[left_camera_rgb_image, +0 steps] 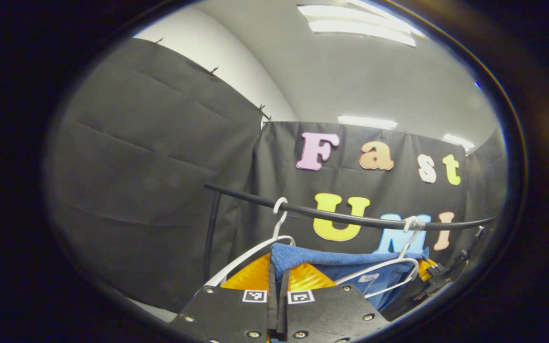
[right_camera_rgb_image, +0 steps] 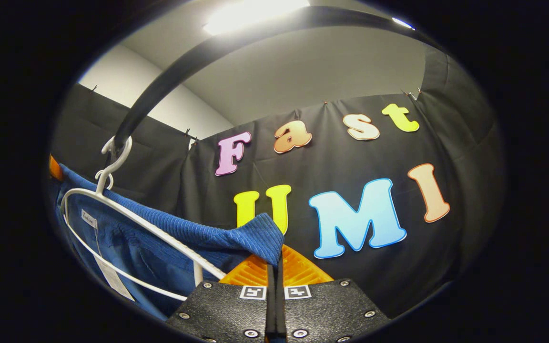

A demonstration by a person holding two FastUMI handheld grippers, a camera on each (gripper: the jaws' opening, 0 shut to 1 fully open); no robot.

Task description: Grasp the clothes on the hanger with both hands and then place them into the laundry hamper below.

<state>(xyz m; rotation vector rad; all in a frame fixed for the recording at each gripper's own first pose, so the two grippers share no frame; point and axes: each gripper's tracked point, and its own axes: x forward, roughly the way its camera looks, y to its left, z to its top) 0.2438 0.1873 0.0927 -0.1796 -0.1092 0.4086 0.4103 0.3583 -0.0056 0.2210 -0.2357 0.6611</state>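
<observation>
A blue ribbed garment (left_camera_rgb_image: 346, 267) hangs between two white hangers on a black rail (left_camera_rgb_image: 350, 220). My left gripper (left_camera_rgb_image: 278, 269) is shut on the garment's near upper edge, beside the left hanger (left_camera_rgb_image: 255, 251). The other gripper (left_camera_rgb_image: 439, 275) is farther off, at the garment's right end by the second hanger (left_camera_rgb_image: 389, 266). In the right gripper view, my right gripper (right_camera_rgb_image: 274, 264) is shut on a corner of the blue garment (right_camera_rgb_image: 160, 247). Its white hanger (right_camera_rgb_image: 127, 216) hooks over the rail (right_camera_rgb_image: 184, 57) at upper left. A white tag (right_camera_rgb_image: 107, 276) hangs inside the garment.
The rail's black upright post (left_camera_rgb_image: 211, 233) stands at the left. The booth's black cloth wall (left_camera_rgb_image: 150, 157) closes in behind and to the left, with a white wall and ceiling lights (left_camera_rgb_image: 360, 26) above.
</observation>
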